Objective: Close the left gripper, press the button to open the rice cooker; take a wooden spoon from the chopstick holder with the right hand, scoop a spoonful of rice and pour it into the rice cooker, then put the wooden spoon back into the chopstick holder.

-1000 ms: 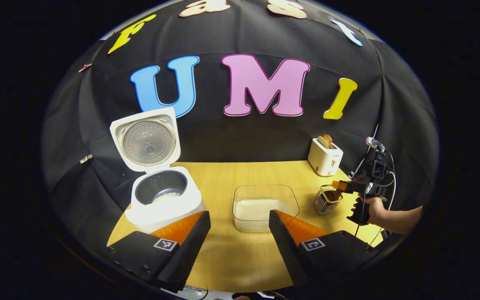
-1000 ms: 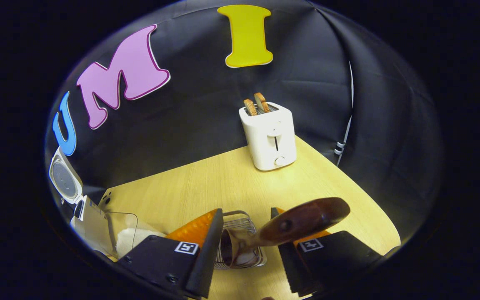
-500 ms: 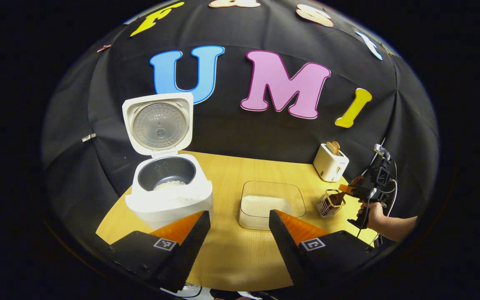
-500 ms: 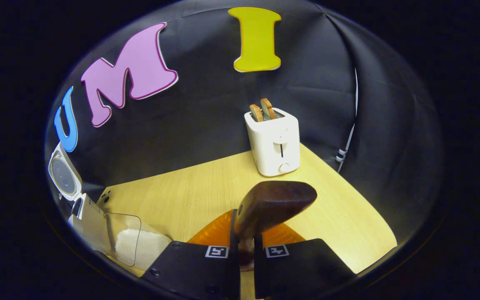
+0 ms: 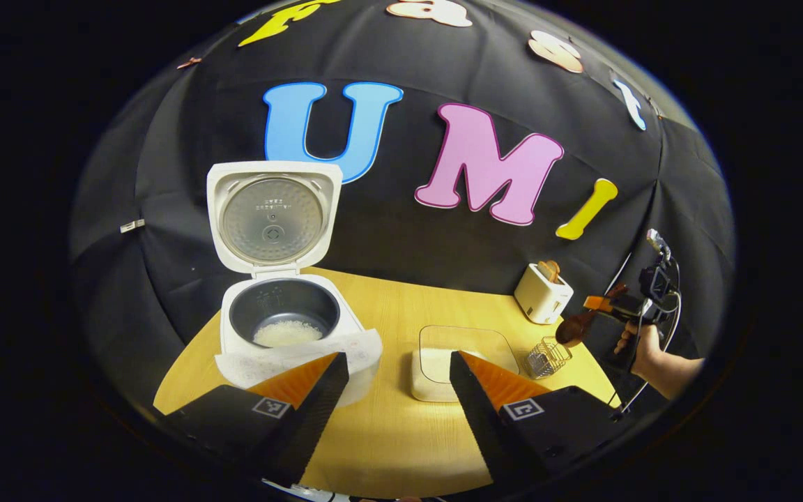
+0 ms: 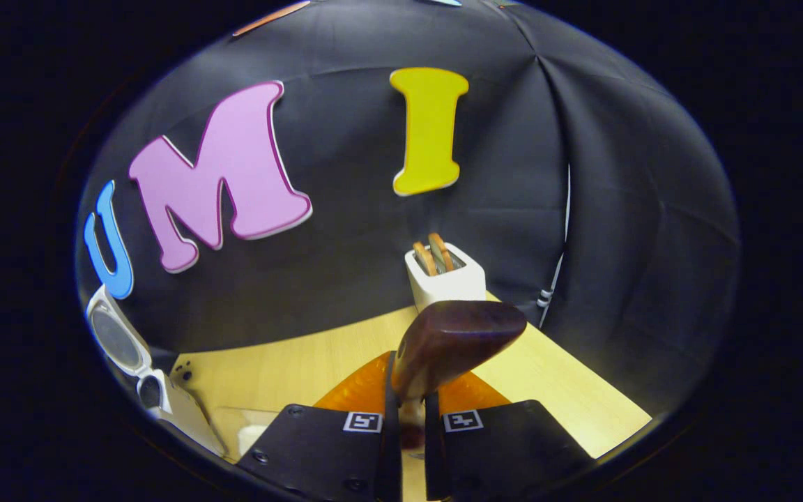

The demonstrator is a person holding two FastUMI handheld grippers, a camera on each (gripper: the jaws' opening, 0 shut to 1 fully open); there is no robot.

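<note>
Right gripper, low centre of the right gripper view, has its jaws clamped on a smooth dark wooden spoon. Left gripper jaws spread apart above bare pale wood surface; glossy white rice cooker at left, lid raised.

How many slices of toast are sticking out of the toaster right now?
2. Both slices of toast stand side by side in the slots on top of the white toaster, at the back of the table behind the wooden spoon held by the right gripper.
</note>
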